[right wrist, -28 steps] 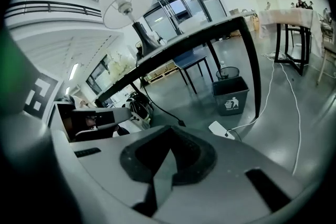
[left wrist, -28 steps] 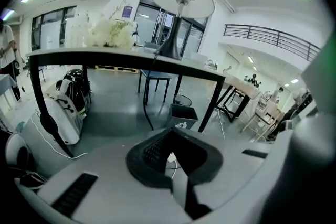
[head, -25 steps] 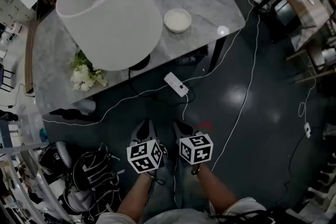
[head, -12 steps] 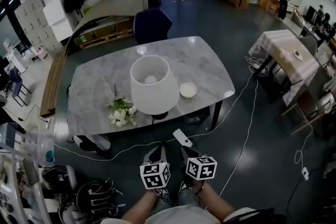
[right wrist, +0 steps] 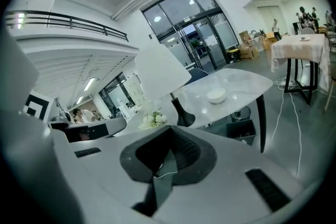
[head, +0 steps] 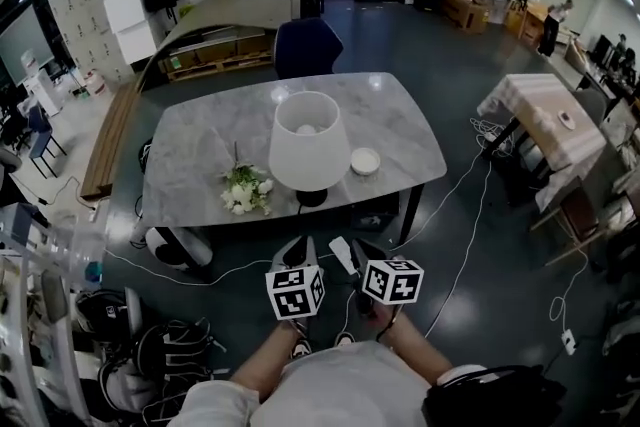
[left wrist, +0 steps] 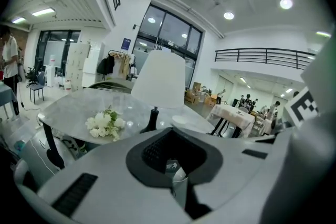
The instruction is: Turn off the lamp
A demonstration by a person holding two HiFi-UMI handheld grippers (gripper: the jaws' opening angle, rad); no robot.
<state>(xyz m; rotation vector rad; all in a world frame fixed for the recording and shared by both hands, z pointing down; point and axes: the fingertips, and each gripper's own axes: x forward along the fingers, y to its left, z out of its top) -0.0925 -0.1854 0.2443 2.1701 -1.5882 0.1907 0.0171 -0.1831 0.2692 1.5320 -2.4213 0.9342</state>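
The lamp (head: 309, 145) has a wide white shade and a black base (head: 312, 198). It stands near the front edge of a grey marble table (head: 200, 150), well ahead of me. Both grippers hang side by side in front of my body, short of the table. The left gripper (head: 296, 250) and the right gripper (head: 360, 255) are both shut with nothing between their jaws. In the left gripper view the lamp (left wrist: 159, 80) rises beyond the shut left gripper (left wrist: 173, 166). The right gripper view shows the lamp (right wrist: 160, 73) beyond the shut right gripper (right wrist: 164, 165). Whether the lamp is lit I cannot tell.
White flowers (head: 246, 194) lie left of the lamp and a small white bowl (head: 365, 160) sits to its right. White cables (head: 468, 237) run across the dark floor. A cloth-covered table (head: 545, 120) stands at right. Bags and gear (head: 150, 345) crowd the floor at left.
My head and both grippers have risen. The lamp and table, close and large a second ago, now look small and far. Both grippers stay shut and side by side.
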